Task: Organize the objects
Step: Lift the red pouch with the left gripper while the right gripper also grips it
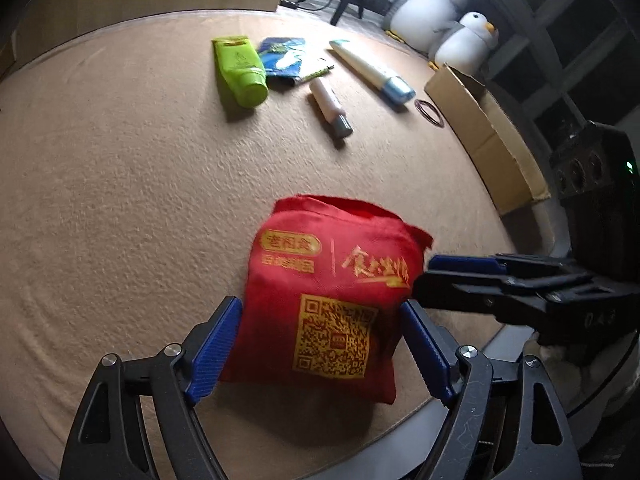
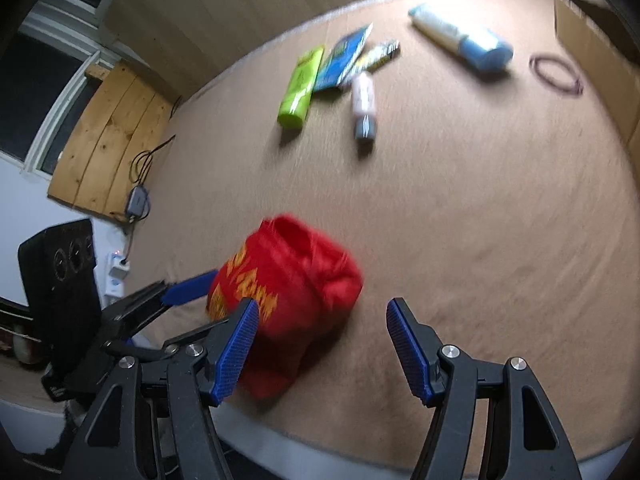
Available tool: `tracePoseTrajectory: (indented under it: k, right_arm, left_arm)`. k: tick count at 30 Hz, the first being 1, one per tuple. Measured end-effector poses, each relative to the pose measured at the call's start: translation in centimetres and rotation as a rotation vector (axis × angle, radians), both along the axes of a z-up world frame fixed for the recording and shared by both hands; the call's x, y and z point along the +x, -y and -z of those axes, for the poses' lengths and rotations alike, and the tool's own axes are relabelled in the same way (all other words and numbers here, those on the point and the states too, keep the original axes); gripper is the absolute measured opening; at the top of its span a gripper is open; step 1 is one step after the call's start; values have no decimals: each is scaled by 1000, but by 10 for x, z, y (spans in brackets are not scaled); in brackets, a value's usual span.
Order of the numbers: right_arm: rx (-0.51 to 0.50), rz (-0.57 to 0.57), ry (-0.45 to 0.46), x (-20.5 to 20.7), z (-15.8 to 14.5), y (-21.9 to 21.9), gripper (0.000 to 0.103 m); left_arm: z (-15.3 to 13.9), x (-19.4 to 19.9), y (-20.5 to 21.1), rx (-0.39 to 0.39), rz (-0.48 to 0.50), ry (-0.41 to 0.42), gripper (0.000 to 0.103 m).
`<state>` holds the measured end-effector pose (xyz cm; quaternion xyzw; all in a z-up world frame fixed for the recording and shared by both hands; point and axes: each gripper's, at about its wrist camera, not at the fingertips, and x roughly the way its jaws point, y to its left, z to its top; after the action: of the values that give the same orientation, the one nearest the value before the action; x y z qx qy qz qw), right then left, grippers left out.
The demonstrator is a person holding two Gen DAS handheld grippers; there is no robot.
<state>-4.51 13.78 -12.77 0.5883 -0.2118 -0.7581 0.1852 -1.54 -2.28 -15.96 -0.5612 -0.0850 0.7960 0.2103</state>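
Observation:
A red fabric pouch [image 1: 328, 300] with yellow print and a QR code lies near the front edge of the tan table. My left gripper [image 1: 320, 344] has its blue pads on both sides of the pouch, closed against it. My right gripper [image 2: 320, 352] is open and empty; its left pad [image 2: 236, 352] is beside the pouch [image 2: 296, 300], and it shows in the left wrist view [image 1: 460, 276] at the pouch's right corner. Farther back lie a green tube [image 1: 240, 70], a blue packet [image 1: 282, 56], a small pink bottle [image 1: 330, 106], a white tube with a blue cap [image 1: 372, 72] and a hair band [image 1: 429, 111].
An open cardboard box [image 1: 484, 136] stands at the table's right edge. Two plush penguins [image 1: 448, 20] sit beyond the table. A thin green pen [image 1: 316, 75] lies by the blue packet. A wooden board [image 2: 108, 148] and cables are on the left, off the table.

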Motion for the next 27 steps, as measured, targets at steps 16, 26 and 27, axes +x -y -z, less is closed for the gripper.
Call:
tracePoseTrajectory:
  k: [16,26,27]
  right_arm:
    - [-34,-61,23,-17,7,18,50]
    - [73,-97,-58,-17,-4,16,49]
    - [73,-92,-62,-17,-6,13,49]
  left_arm:
    - [2,10,-18,4,48,-3,83]
    - [-10,1,-37,18,23,-33,77]
    - [-12,0,-41,18,26,-38,77]
